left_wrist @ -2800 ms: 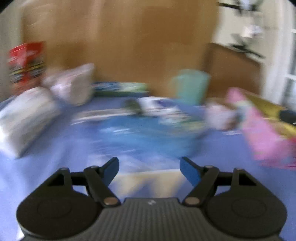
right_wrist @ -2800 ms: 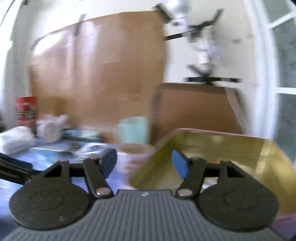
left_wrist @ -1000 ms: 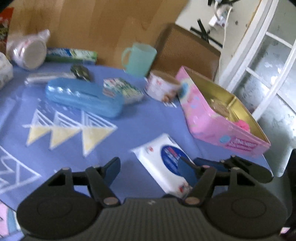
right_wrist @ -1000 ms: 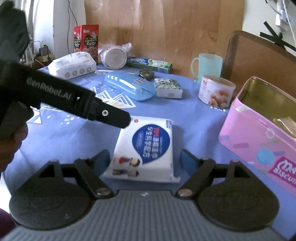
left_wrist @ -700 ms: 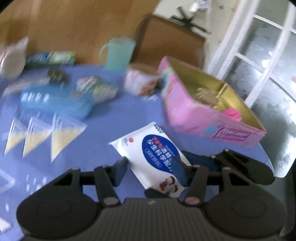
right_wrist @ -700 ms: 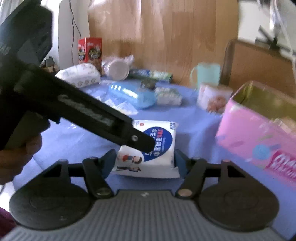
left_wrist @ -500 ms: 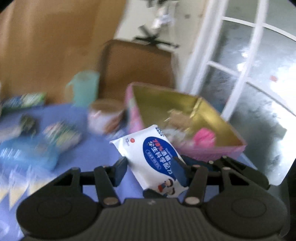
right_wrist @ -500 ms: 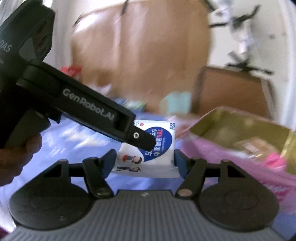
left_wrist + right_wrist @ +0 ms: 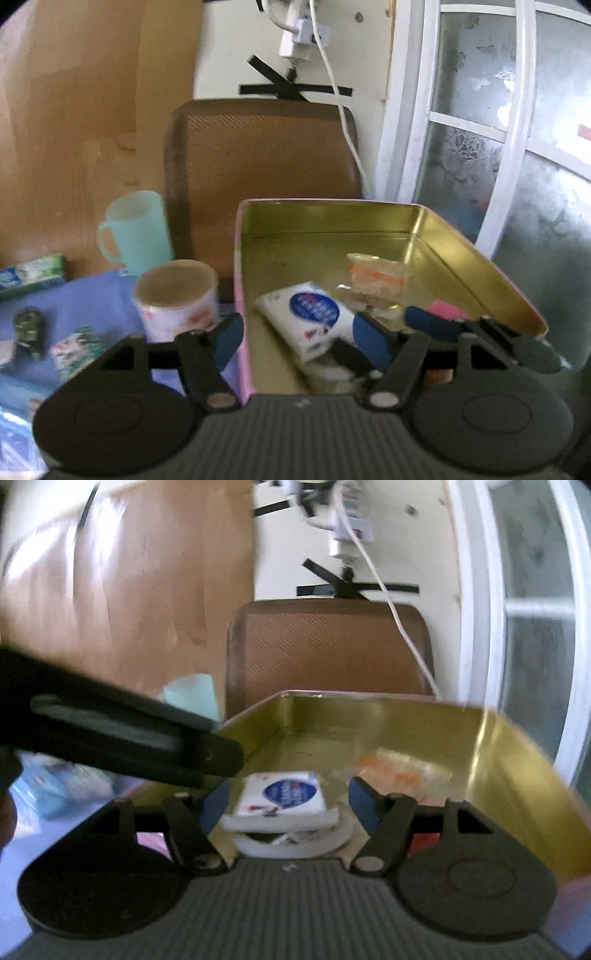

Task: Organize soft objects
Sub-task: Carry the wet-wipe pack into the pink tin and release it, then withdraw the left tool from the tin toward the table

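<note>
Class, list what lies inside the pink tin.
Inside the pink tin: a wipes pack, a clear orange-printed packet, something pink. Whatever lies under the wipes pack is mostly hidden.

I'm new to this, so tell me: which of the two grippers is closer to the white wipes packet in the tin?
Right, probably. The right gripper frames the wipes packet between open fingers; the left gripper straddles the tin wall beside it.

The table (image 9: 92, 295) carries a blue cloth. Directly on it stand a pink tin (image 9: 242, 332) with a gold interior, a round paper-wrapped canister (image 9: 175, 306) just beside the tin, and a mint mug (image 9: 135, 229). A green-and-white box (image 9: 31, 275) and a small patterned packet (image 9: 77, 350) lie further left.
</note>
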Motion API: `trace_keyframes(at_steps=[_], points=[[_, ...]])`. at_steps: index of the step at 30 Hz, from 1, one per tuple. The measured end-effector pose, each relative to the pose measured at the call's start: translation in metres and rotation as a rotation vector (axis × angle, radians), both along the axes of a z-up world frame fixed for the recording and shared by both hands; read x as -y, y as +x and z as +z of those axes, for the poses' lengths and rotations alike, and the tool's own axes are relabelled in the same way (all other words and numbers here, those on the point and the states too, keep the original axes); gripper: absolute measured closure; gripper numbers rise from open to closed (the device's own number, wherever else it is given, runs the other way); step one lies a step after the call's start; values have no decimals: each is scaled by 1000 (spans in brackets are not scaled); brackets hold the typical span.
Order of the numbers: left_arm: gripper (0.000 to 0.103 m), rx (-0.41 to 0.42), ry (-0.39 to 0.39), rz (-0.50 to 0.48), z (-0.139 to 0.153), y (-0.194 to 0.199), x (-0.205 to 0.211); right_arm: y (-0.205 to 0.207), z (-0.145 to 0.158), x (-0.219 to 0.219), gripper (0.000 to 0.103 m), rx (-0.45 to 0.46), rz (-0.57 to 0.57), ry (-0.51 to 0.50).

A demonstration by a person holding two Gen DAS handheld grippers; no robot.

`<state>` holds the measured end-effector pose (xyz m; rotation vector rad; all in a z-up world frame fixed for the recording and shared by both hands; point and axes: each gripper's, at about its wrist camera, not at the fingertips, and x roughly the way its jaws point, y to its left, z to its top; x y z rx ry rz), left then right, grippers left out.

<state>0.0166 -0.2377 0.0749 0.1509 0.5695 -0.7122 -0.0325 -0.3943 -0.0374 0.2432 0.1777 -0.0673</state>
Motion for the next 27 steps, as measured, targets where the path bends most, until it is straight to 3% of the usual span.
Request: trace_keyframes(at_steps=[6,9,15,27], points=[[34,4,45,80,1,-11,-27,-28,-1,-2,30,31,-46,65],[25,0,28,115,2,-19,-45,-38,2,-9,30,43,-62,62],[24,-14,21,172,-3,-28,-79,-47,8,-26,30,53,-56,57],[22,-20,-10,170,-12,-39,-102,-73,5,-35,30,67,-143,96]])
